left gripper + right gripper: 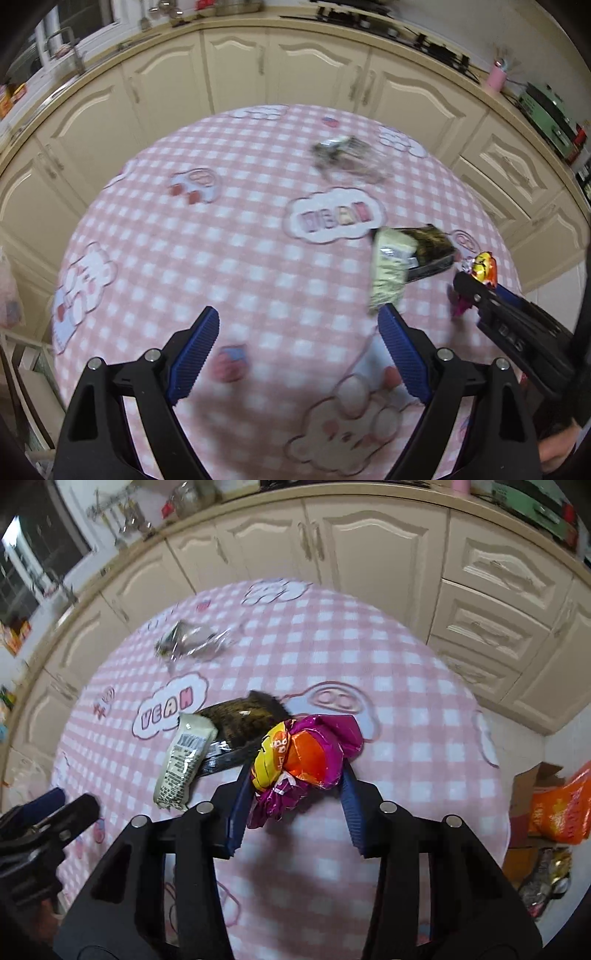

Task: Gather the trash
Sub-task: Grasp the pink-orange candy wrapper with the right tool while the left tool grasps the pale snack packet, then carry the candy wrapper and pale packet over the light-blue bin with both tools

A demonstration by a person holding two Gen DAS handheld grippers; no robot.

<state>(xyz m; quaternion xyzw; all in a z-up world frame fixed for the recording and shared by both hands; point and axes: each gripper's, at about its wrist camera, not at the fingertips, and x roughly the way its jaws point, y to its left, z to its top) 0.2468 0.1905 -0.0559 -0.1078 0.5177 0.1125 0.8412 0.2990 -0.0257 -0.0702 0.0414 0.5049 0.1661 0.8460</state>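
Nearest in the right wrist view, the right gripper [295, 775] is clenched on a crumpled purple, orange and yellow wrapper [308, 755]; the fingers [236, 812] press it from both sides near their tips, and a loose tail of foil hangs out beside the left one. The wrapper seems to sit just above the pink checked tabletop [406, 709]. To do this step well, I would keep the squeeze steady, lift straight up before swinging away, and watch that hanging tail so it does not snag the neighbouring litter.

In the left wrist view the left gripper [299, 328] hangs released over the cloth, its fingers [199, 350] wide apart with nothing between them. Just beyond its right finger lies a white packet [389, 266], lapping over a dark packet [432, 243]; both lie flat on the tabletop, just left of the held wrapper. That white packet looks like the natural next pick, approached along its narrow width.

Farther back a clear crinkled wrapper [347, 157] lies alone, well apart from both grippers. Cream cabinets [236, 62] stand behind.
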